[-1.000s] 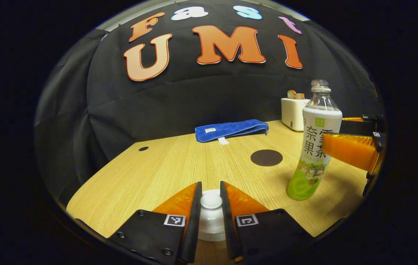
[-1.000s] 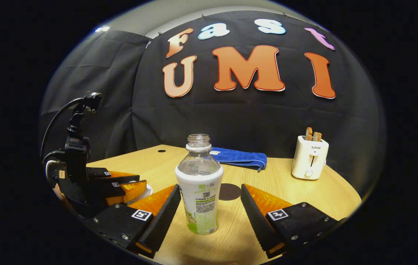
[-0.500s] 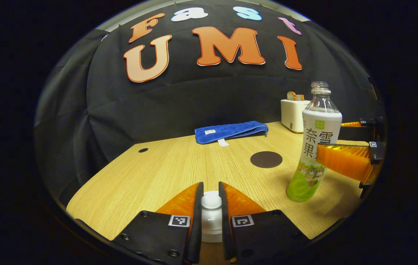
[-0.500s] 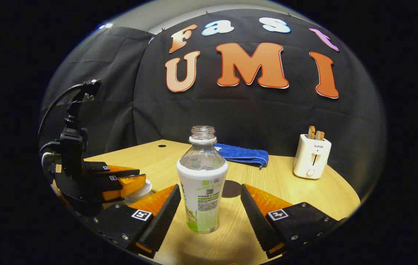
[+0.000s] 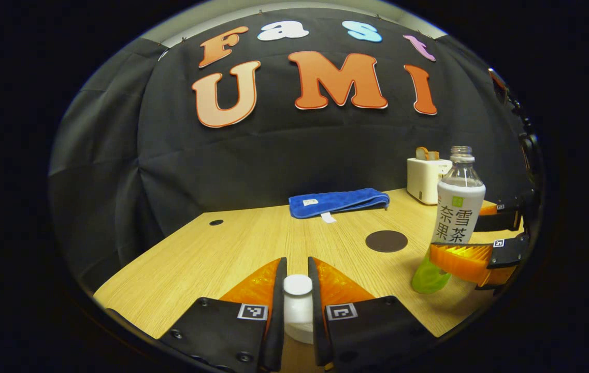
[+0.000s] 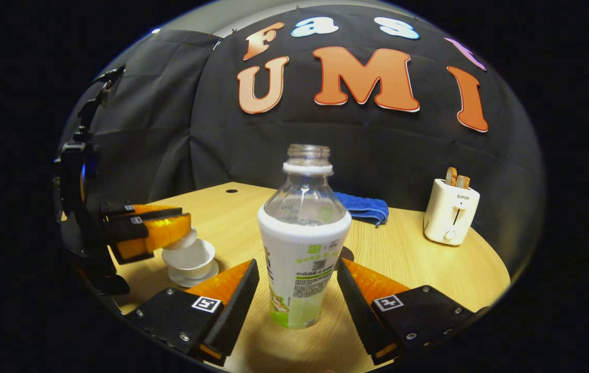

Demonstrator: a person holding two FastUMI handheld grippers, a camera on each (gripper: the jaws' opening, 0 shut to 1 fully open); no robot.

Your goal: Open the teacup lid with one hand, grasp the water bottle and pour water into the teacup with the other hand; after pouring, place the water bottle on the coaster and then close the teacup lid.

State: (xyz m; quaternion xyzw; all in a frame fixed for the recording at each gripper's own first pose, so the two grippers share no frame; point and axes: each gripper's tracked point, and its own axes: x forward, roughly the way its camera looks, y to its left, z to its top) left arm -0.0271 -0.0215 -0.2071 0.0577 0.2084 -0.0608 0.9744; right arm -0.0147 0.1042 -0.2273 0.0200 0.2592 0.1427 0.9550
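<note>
My left gripper (image 5: pixel 298 286) is shut on the knob of the white teacup lid (image 5: pixel 298 305). In the right gripper view the lid (image 6: pixel 183 240) hangs a little above the white teacup (image 6: pixel 190 257), which stands uncovered on its saucer at the left. The capless water bottle (image 6: pixel 302 248) stands upright on the table. My right gripper (image 6: pixel 298 269) has its fingers against both sides of the label. In the left gripper view the bottle (image 5: pixel 457 217) is at the right, with one finger of the right gripper across its lower half. A dark round coaster (image 5: pixel 386 241) lies left of the bottle.
A folded blue towel (image 5: pixel 338 202) lies at the back of the wooden table (image 5: pixel 232 248). A white toaster (image 6: pixel 451 212) with bread slices stands at the back right. A small hole (image 5: pixel 216 222) marks the table's far left.
The left gripper has lifted the lid off the teacup. The right gripper has moved forward round the bottle and its fingers have closed in on it.
</note>
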